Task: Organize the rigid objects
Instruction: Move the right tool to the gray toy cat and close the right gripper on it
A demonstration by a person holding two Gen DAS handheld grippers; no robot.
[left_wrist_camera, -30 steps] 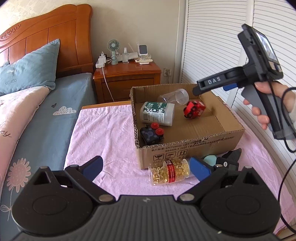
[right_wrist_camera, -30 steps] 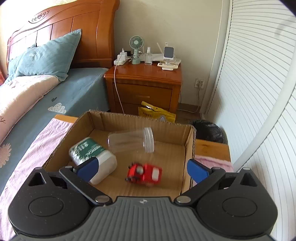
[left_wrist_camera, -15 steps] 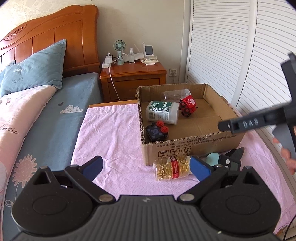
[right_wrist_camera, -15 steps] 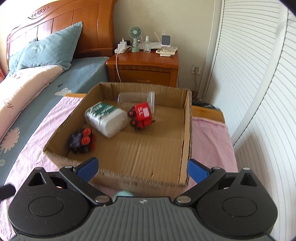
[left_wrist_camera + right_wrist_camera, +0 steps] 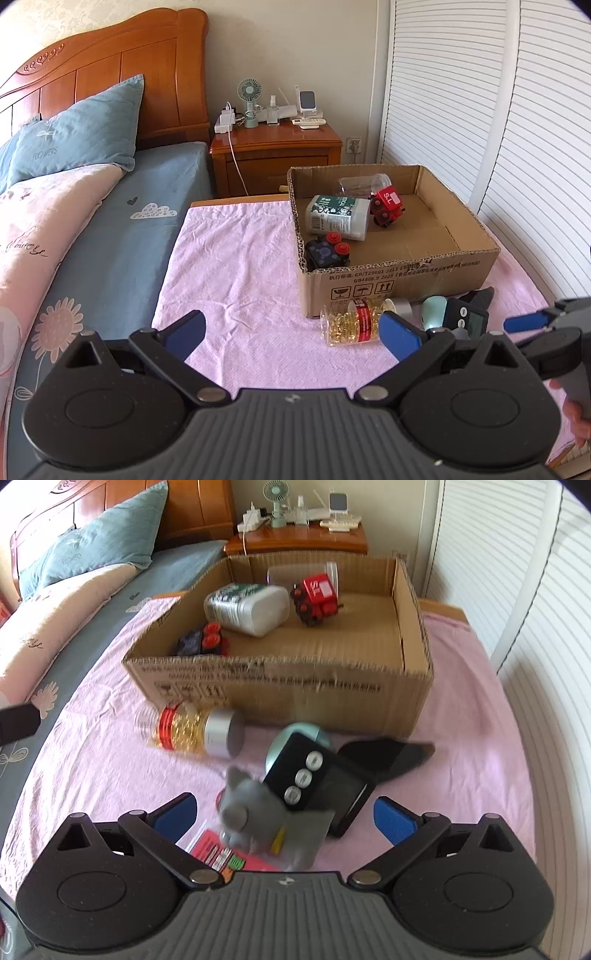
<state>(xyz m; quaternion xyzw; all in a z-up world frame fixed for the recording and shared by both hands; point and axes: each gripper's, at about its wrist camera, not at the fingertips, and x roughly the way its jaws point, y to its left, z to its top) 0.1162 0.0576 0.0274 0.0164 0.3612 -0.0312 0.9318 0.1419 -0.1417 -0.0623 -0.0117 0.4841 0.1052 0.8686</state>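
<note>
A cardboard box (image 5: 399, 275) sits open-topped on a pink cloth (image 5: 240, 266) spread over a low wooden surface beside the bed. Inside it lie a white bottle with a green label (image 5: 338, 218), a red toy car (image 5: 386, 208) touching the bottle's end, a clear plastic jar (image 5: 362, 184) on its side against the far wall, and a black block with red knobs (image 5: 327, 253) in the near left corner.

Outside, just beside the box's front wall, a jar of golden capsules (image 5: 188, 731) lies on its side with a red label band and a silver cap. Near it on the cloth are a pale green round object (image 5: 299, 734), a black timer with three round buttons (image 5: 317, 779), a dark wedge-shaped item (image 5: 384, 753), a grey plush toy (image 5: 262, 823) and a pink card (image 5: 221, 853).

The left gripper (image 5: 291, 332) hangs above the cloth with its blue-padded fingers spread wide and nothing between them. The right gripper (image 5: 284, 814) hovers low over the plush toy and timer, fingers also spread wide, gripping nothing; the view is blurred.

Left of the cloth, the bed carries a blue sheet (image 5: 122, 236), a floral quilt (image 5: 40, 229) and a blue pillow (image 5: 77, 129) against a wooden headboard (image 5: 110, 70). A wooden nightstand (image 5: 277, 155) behind the box holds a small fan (image 5: 250, 99) and chargers. White louvred doors (image 5: 480, 103) fill the right side.
</note>
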